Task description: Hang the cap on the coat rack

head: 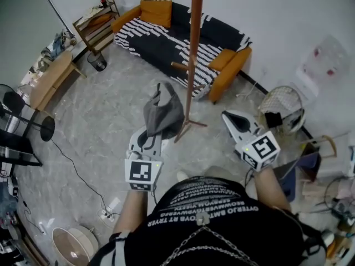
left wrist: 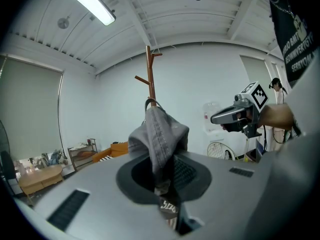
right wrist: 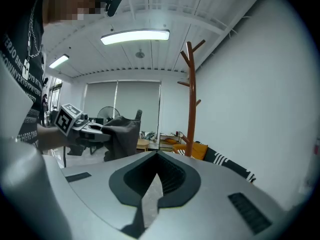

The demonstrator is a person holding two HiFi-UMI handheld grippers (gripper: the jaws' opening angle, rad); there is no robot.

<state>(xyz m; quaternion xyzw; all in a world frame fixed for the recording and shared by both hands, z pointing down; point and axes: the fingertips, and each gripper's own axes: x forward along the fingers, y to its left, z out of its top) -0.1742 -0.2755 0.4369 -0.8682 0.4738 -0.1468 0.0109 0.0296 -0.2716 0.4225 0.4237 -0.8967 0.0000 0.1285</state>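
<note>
**Grey cap clamped in our left gripper, close by the coat rack**

Our left gripper (head: 150, 139) is clenched on the cap (head: 163, 115), and the left gripper view shows the cloth pinched between its jaws. The cap is grey and crumpled. Its crown bunches above the jaws and its back strap (left wrist: 150, 103) arches at the very top. A dark label with pale lettering (left wrist: 168, 207) hangs at the lower end, close to the camera. From the head view the cap is off the floor, just left of the coat rack (head: 193, 49) pole and apart from it.

Our right gripper (head: 229, 117) is on the other side of the pole. Its jaws are drawn together with nothing between them.

The rack is a reddish-brown wooden post with angled pegs (right wrist: 197, 46) and spreading feet (head: 190, 126) on the marbled floor (head: 105, 121). Behind it stands a black-and-white patterned sofa (head: 166, 43) with orange cushions (head: 156, 11). A small shelf unit (head: 95, 22) and a low wooden bench (head: 51, 77) strewn with clutter are at the left. A black fan (head: 12, 102) stands nearer us on that side. To the right there is a white wire-framed object (head: 280, 105) amid loose items. A cable (head: 77, 173) trails across the floor to a power strip (head: 108, 209).
</note>
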